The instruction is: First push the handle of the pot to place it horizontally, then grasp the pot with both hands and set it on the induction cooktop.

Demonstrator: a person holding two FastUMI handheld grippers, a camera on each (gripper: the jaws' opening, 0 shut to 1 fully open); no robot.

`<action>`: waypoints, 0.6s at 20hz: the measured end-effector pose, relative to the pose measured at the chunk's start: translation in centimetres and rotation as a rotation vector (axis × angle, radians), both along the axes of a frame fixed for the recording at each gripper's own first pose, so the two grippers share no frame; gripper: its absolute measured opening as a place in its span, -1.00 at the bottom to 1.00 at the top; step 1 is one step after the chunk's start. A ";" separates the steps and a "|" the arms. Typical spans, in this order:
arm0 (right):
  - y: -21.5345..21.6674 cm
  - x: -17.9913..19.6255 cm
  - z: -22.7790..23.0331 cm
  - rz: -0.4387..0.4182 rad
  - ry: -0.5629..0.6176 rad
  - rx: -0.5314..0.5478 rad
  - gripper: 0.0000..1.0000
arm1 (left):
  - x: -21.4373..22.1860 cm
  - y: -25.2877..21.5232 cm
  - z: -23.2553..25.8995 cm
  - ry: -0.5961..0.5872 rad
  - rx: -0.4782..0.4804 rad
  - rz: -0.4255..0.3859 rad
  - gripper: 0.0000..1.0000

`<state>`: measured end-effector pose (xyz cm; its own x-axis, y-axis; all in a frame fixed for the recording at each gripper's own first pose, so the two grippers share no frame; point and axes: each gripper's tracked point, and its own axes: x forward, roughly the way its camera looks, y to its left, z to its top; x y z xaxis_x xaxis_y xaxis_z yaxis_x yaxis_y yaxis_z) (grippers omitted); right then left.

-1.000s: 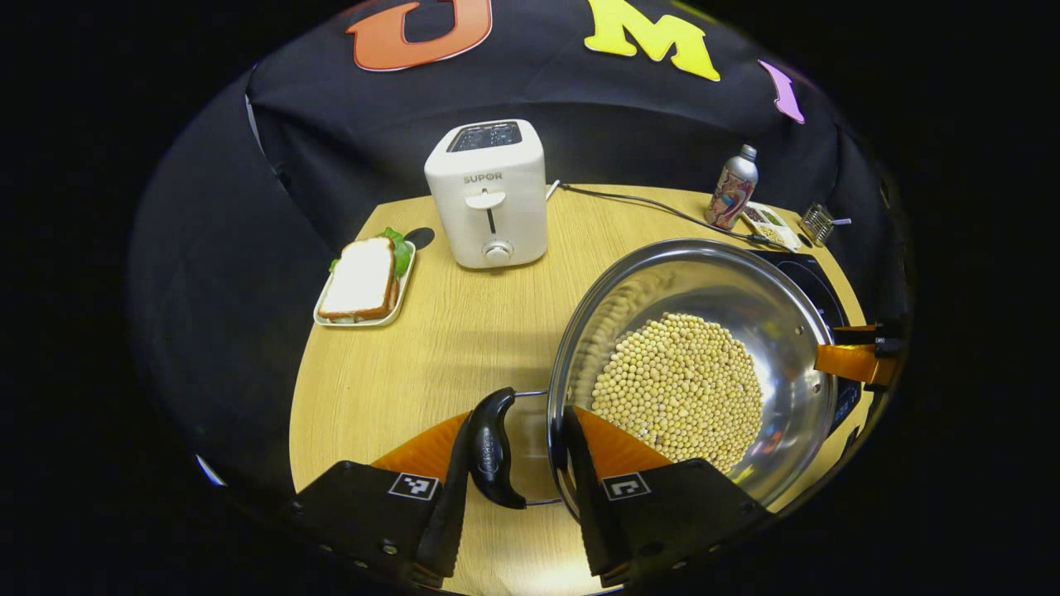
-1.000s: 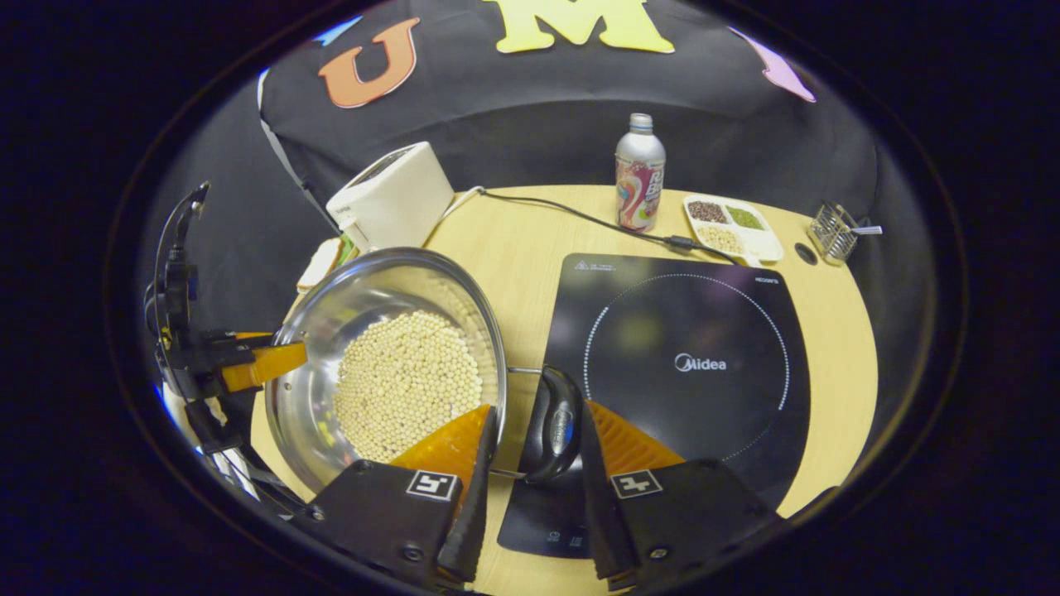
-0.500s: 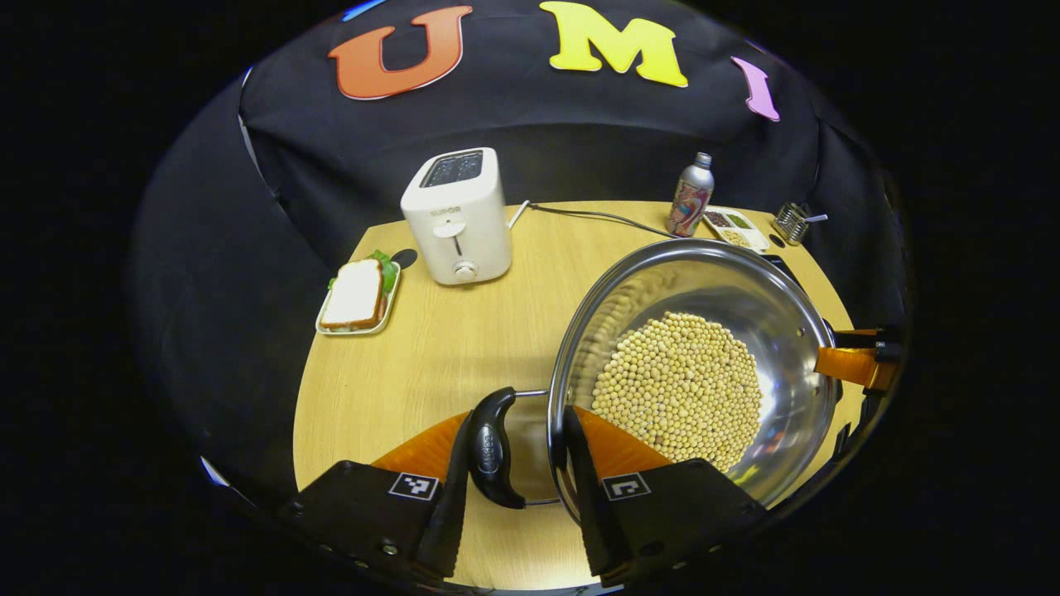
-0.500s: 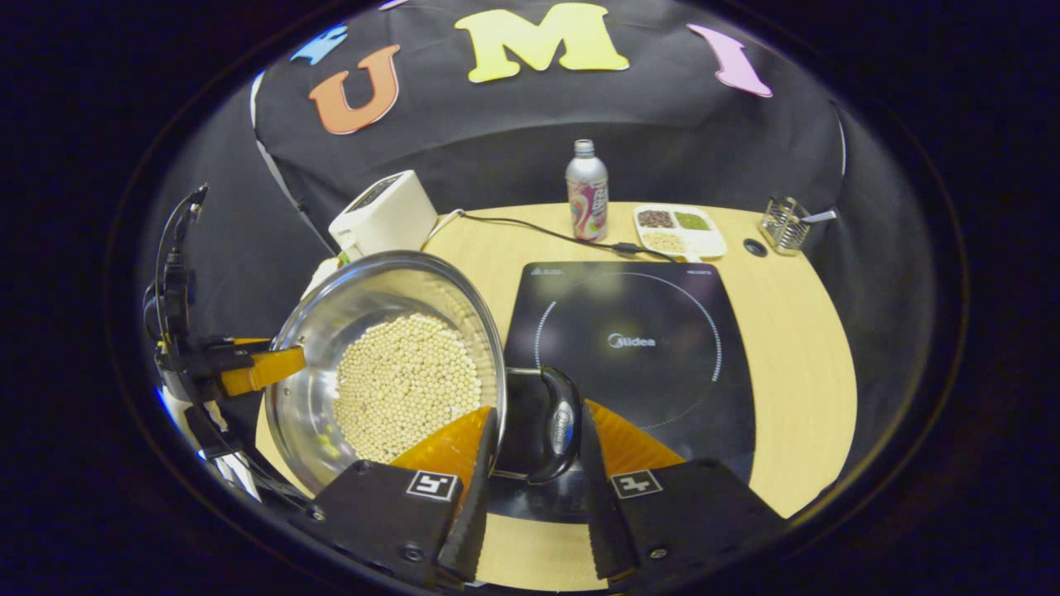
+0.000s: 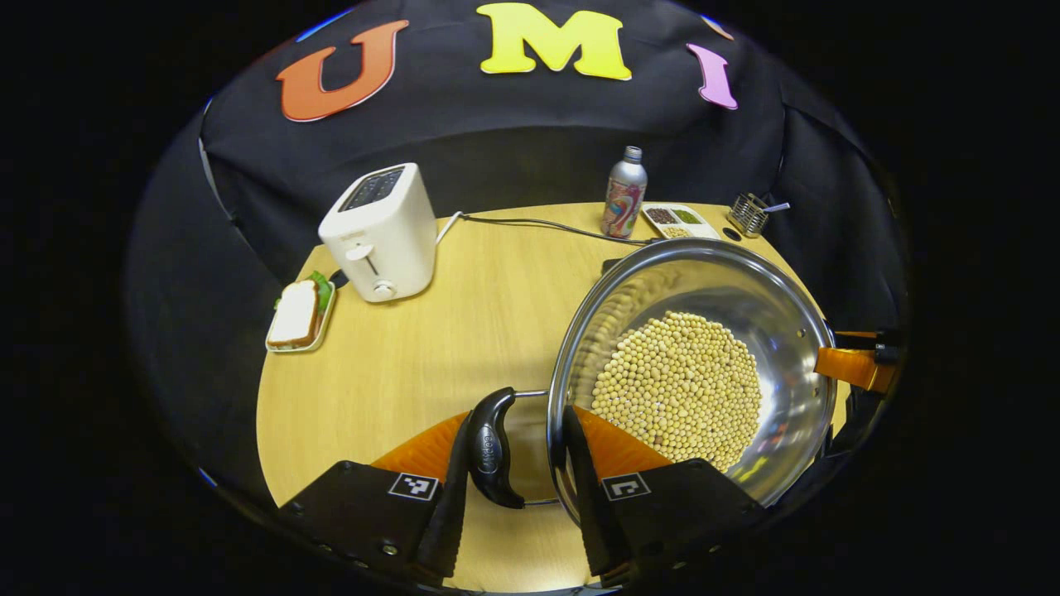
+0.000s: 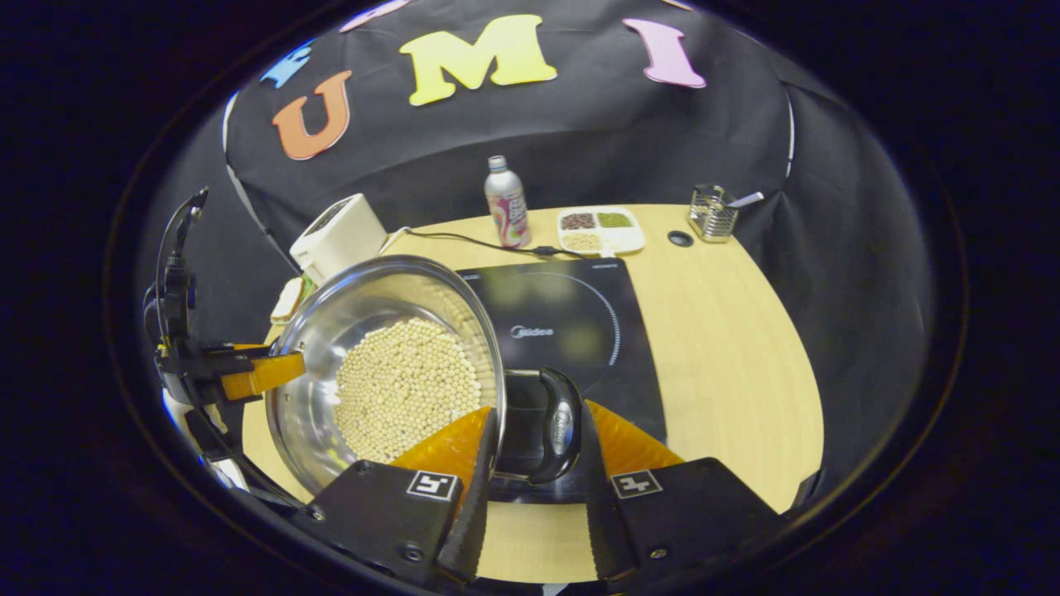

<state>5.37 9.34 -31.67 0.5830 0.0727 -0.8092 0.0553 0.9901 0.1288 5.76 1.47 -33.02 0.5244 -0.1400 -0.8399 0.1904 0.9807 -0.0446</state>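
With each tool, left [image 5: 513, 463] and right [image 6: 534, 451], clamped on a black loop handle, the shiny steel pot of pale beans [image 6: 389, 372] has swung rightward, now hanging partly over the black glass induction cooktop [image 6: 580, 323], so lowering looks near.

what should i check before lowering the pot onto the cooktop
1. Left gripper around the pot's side handle: ok.
2. Right gripper around the other handle: ok.
3. Both grips firm: cannot tell.
4. Soybeans inside the pot, none spilled: ok.
5. Induction cooktop surface free of objects: ok.
6. Pot centred over the cooktop ring: not ok, it sits left of it.
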 end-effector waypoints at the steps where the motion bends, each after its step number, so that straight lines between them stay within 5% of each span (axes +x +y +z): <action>1: -1.1 0.2 0.0 -0.007 0.002 -0.004 0.01 | 0.1 -1.0 -0.2 0.004 -0.005 -0.005 0.14; 12: -9.3 4.0 -0.7 0.000 0.015 -0.022 0.01 | 3.8 -9.0 -1.3 0.023 -0.017 0.015 0.14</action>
